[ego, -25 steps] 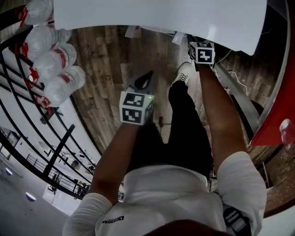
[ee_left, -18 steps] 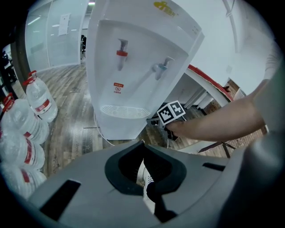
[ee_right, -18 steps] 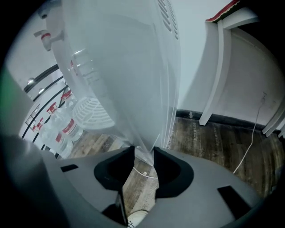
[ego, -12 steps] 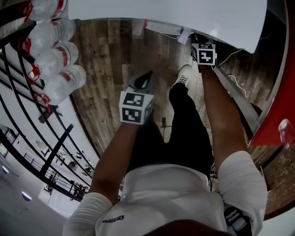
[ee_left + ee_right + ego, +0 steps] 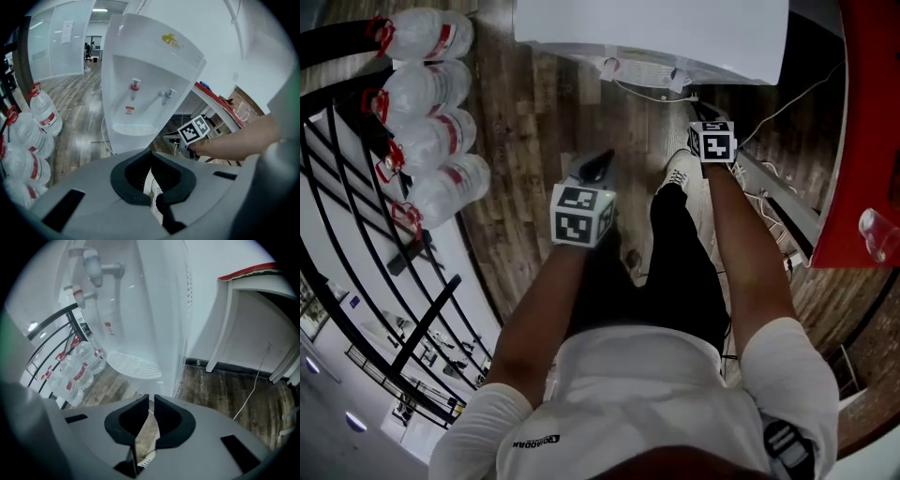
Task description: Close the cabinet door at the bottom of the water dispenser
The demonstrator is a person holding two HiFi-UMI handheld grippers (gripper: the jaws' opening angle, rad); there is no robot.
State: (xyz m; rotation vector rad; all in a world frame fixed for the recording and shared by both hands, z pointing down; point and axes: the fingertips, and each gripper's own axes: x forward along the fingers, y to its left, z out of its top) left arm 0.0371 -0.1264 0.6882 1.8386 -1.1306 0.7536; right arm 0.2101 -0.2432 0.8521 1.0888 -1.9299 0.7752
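Person stands facing the water dispenser (image 5: pixel 652 33), one tool in each hand, both arms stretched forward and down over a wooden floor (image 5: pixel 525 141).

Left tool (image 5: pixel 596 167): held in front of the body, well short of the dispenser and pointing steeply down. In the left gripper view its jaw tips (image 5: pixel 151 152) meet. Nothing is held; only the person's white shoe (image 5: pixel 152 187) shows through the opening behind the tips.

Right tool (image 5: pixel 701 114): further forward, near the dispenser's right front corner. Its jaws (image 5: pixel 151 399) have just been closing. A thin slit remains between the tips, and only floor shows through it, so it has hold of nothing.

Water dispenser (image 5: pixel 140 79): white and upright. Two taps, red (image 5: pixel 135 86) and pale (image 5: pixel 165 95), sit over a round drip tray (image 5: pixel 133 129). The right gripper view catches its front and side (image 5: pixel 154 310) at close range. The cabinet door is at the bottom of this unit, but each tool's own body covers the lower front, so I cannot tell how the door sits.

Surroundings:
- Large water bottles (image 5: pixel 431 122) lie in a row on the floor left of the dispenser, beside a black railing (image 5: pixel 356 234).
- A red-topped worktop (image 5: pixel 853 187) stands to the right.
- A white cable (image 5: pixel 769 108) trails across the floor by the worktop.
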